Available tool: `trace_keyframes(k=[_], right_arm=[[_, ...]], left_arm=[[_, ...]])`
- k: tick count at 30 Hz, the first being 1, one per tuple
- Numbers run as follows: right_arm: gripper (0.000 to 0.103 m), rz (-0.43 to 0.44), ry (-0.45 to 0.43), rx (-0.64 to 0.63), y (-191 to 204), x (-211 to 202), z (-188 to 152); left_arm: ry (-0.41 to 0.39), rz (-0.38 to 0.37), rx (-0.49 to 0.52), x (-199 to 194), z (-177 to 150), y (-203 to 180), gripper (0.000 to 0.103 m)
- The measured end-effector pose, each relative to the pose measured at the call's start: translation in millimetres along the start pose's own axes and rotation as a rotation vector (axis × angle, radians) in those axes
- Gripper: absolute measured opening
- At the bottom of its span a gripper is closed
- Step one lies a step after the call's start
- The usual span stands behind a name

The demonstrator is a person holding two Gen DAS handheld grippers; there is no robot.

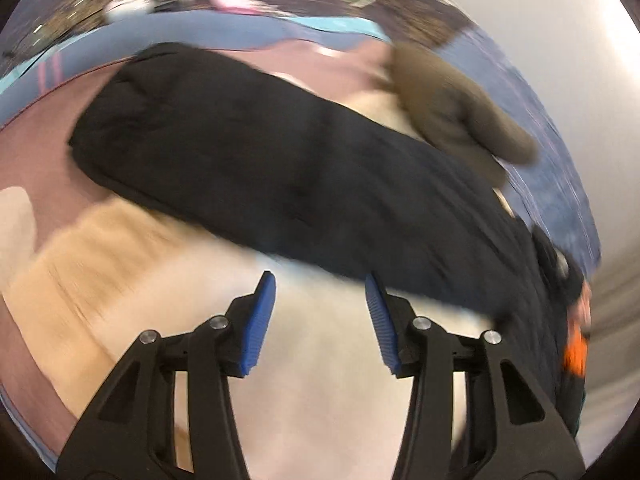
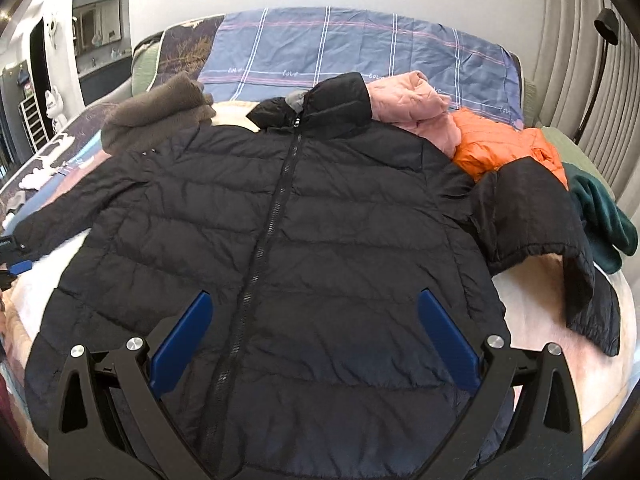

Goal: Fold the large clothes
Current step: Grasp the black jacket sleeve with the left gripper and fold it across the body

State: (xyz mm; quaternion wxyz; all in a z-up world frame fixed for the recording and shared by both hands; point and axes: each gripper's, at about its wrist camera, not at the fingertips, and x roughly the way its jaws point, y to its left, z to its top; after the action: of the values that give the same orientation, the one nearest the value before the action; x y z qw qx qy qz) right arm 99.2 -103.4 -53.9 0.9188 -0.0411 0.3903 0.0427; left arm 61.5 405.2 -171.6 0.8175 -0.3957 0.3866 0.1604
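A large black puffer jacket (image 2: 320,220) lies front up and zipped on the bed, collar at the far side. Its one sleeve stretches out to the left and the other sleeve (image 2: 532,216) lies bent at the right. My right gripper (image 2: 315,296) hovers open and wide over the jacket's lower front, with nothing between its pads. In the blurred left wrist view, the outstretched black sleeve (image 1: 280,168) runs across the picture. My left gripper (image 1: 320,280) stands open just short of it, above the pale blanket (image 1: 320,360), with nothing between its fingers.
A brown fleece garment (image 2: 156,112) lies by the jacket's left shoulder. Pink (image 2: 416,108) and orange (image 2: 504,148) jackets and a dark green fleece (image 2: 600,216) are piled at the right. A blue plaid sheet (image 2: 360,48) covers the bed's far end, with curtains (image 2: 576,60) beyond.
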Motion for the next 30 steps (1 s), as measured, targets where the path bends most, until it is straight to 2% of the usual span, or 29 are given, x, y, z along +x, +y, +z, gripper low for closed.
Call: trace_keyframes(k=[2,6,9,13,16,17,21,22,23,24,25,27,30], right_arm=[[0.102,0.014,0.017,0.0,2,8,1],[0.102,0.034,0.058,-0.014,12,26,4],[0.102,0.038,0.07,-0.033,16,35,8],[0.102,0.06,0.064,-0.037,16,37,13],[0.102,0.068,0.049,-0.049,12,36,12],[0.102,0.062,0.047,-0.056,11,37,12],[0.102,0.06,0.066,-0.045,2,45,11],[0.102,0.064,0.068,-0.038,-1,45,11],[0.102,0.07,0.067,-0.031,-5,44,11],[0.102,0.072,0.059,-0.026,-10,42,11],[0.102,0.067,0.05,-0.024,-13,41,11],[0.102,0.044,0.032,-0.015,-23,39,12],[0.102,0.039,0.031,0.026,-39,37,13]], left_arm=[[-0.003,0.008,-0.055,8,15,17,0.05],[0.011,-0.04,-0.146,25,33,30,0.051],[-0.007,-0.033,-0.162,32,43,25,0.05],[0.012,0.016,-0.162,31,41,18,0.051],[0.026,-0.003,-0.185,27,35,21,0.063],[0.026,-0.003,-0.197,30,38,23,0.064],[-0.013,0.037,-0.277,43,49,28,0.06],[-0.031,0.066,-0.277,43,51,23,0.048],[-0.054,0.109,-0.257,40,52,17,0.022],[-0.093,0.13,-0.202,35,55,4,0.008],[-0.135,0.113,-0.143,27,57,-13,0.005],[-0.225,0.061,-0.019,7,57,-59,0.005],[-0.342,-0.041,0.254,-25,42,-163,0.005]])
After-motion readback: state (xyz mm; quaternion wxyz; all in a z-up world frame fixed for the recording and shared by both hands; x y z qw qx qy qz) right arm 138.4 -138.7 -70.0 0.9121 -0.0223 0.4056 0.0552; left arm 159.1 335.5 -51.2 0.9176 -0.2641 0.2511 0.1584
